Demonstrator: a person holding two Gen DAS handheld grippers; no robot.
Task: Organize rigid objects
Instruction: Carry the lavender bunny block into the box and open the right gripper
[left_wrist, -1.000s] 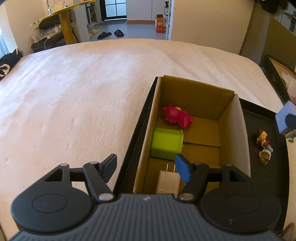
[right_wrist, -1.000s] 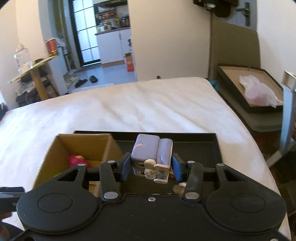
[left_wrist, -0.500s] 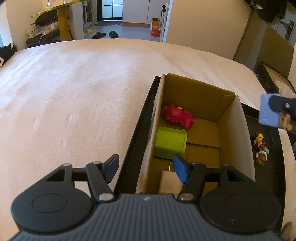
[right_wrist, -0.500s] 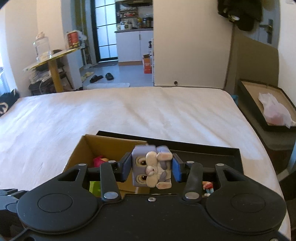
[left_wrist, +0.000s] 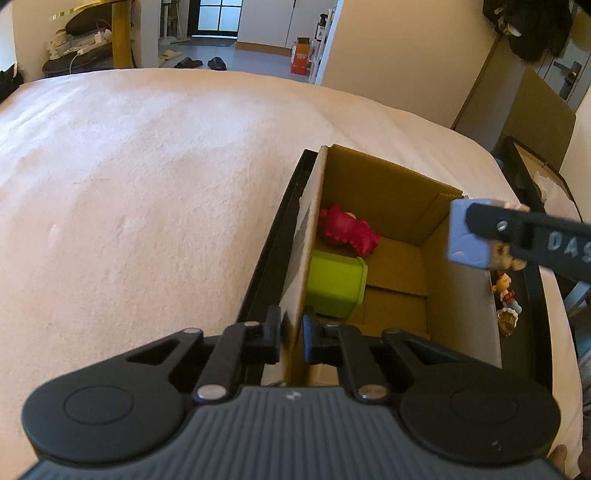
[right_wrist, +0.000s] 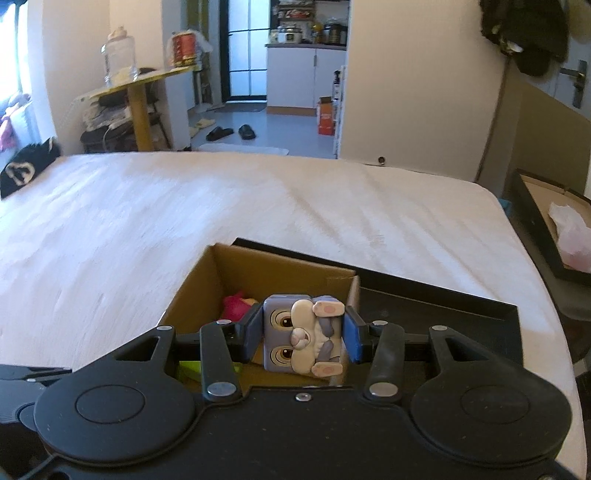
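Right gripper (right_wrist: 301, 341) clamps the rabbit cube (right_wrist: 304, 338) at lower centre, above the cardboard box (left_wrist: 458, 295); left gripper (left_wrist: 290, 339) pinches the box's wall. Next, likely lower and release inside.

Box floor (left_wrist: 397, 266) bare beside red toy (left_wrist: 349, 230), green block (left_wrist: 334, 288).

The cardboard box (left_wrist: 380, 192) is plain brown, sitting in a black tray (left_wrist: 532, 295) on a cream-white bed (left_wrist: 147, 184). Inside lie a magenta-red toy (left_wrist: 349, 230) and a lime-green block (left_wrist: 334, 282). The rabbit cube (right_wrist: 304, 338) is lavender-blue with a cream muzzle, brown eyes and pink-soled feet. The right tongs (right_wrist: 303, 338) are black with blue pads (right_wrist: 352, 338).
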